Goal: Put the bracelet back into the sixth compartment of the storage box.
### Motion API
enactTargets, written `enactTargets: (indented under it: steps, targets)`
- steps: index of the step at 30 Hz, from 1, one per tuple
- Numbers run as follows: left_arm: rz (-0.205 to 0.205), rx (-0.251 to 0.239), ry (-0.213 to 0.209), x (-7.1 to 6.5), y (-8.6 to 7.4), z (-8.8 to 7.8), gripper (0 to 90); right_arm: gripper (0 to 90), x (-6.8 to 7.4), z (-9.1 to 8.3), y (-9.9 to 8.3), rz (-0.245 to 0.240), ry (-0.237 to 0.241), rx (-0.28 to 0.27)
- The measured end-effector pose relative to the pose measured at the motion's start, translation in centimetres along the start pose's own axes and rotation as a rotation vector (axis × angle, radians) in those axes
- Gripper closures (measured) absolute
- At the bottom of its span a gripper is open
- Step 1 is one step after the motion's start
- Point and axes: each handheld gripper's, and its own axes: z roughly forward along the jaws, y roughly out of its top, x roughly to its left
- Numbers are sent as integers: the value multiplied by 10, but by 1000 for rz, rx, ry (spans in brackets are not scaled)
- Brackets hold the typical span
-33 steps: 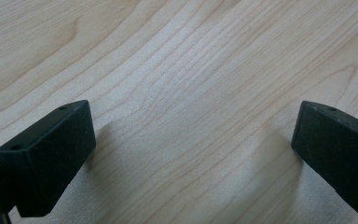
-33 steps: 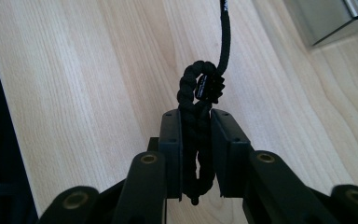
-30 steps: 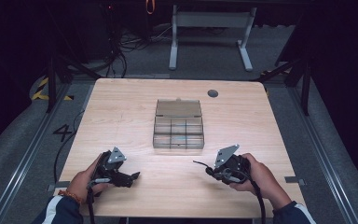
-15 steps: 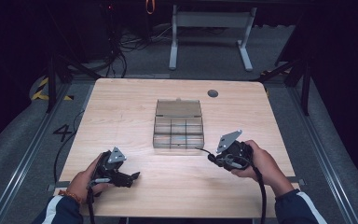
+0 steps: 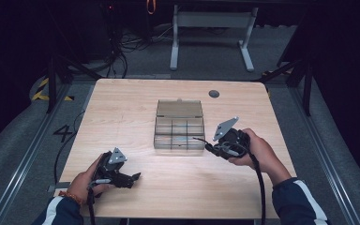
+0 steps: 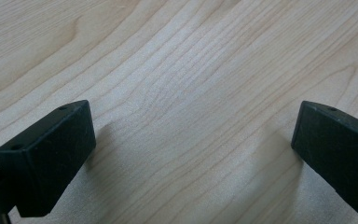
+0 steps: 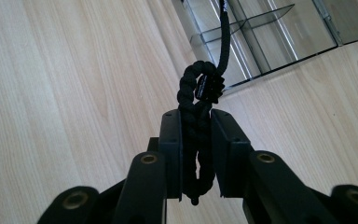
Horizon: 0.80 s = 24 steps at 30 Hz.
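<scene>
Light wood table (image 5: 136, 108), rounded corners, small dark round grommet (image 5: 214, 93) near its far edge. Mid-table sits a clear plastic compartment box (image 5: 179, 131), lid hinged open toward the far side, dividers visible; its compartments look bare as far as the high view tells. Right gripper (image 5: 209, 146) held in the right hand (image 5: 255, 149) just beside the box's near right corner, lifted off the wood, jaws pressed in on a black braided cord (image 7: 195, 126); the cord's knotted, coiled bundle pokes up above the jaw tips and a thin strand runs on over the box edge. Left gripper (image 5: 136, 176) in the left hand (image 5: 86, 178) at the near left part of the table, well apart from the box, resting low on the wood, jaws spread wide with bare tabletop between them.
</scene>
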Motion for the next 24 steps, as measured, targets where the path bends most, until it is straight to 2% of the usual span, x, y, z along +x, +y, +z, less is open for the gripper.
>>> enactTargets:
  steps: [13, 24]
  targets:
    - [0, -1, -1, 0, 0, 0, 0, 757, -11, 5, 19, -12, -5, 7]
    - [0, -1, -1, 0, 0, 0, 0, 757, -22, 22, 42, -26, -10, 45]
